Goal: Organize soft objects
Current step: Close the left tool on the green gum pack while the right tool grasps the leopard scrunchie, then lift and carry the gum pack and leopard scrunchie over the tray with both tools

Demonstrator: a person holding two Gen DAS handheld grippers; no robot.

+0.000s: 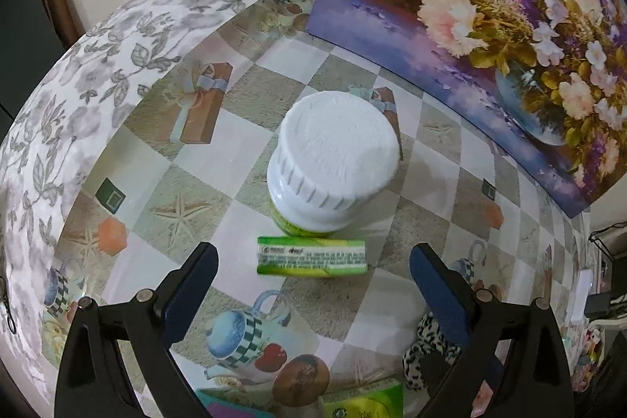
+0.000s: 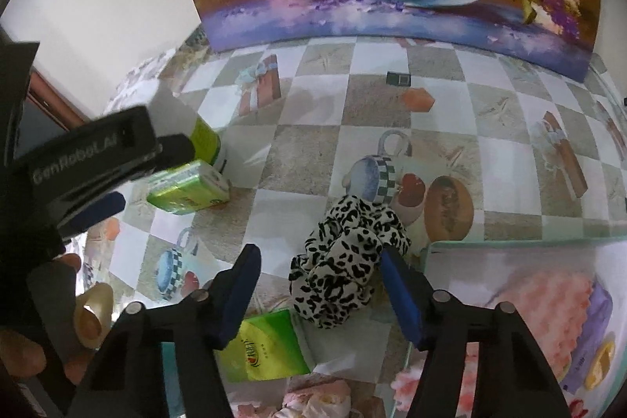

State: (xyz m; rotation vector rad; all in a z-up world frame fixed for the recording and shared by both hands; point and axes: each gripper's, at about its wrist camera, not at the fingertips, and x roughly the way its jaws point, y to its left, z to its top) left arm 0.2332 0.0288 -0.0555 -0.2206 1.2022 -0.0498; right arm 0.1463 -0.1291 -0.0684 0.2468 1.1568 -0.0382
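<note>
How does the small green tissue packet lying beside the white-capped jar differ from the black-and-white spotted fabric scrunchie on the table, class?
The green tissue packet is a flat-sided rectangular block with printed text; the black-and-white spotted scrunchie is a crumpled, ruffled ring. The packet lies ahead of the open left gripper, near the white-capped jar; the scrunchie lies between the open right gripper's fingers, nearly touching one. Both rest ungripped on the patterned tablecloth.

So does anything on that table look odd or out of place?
Nothing is spilled or broken. The green tissue packet lies on its side against the white-capped jar, and the crumpled leopard-print fabric scrunchie sits loose between the right gripper fingers.
</note>
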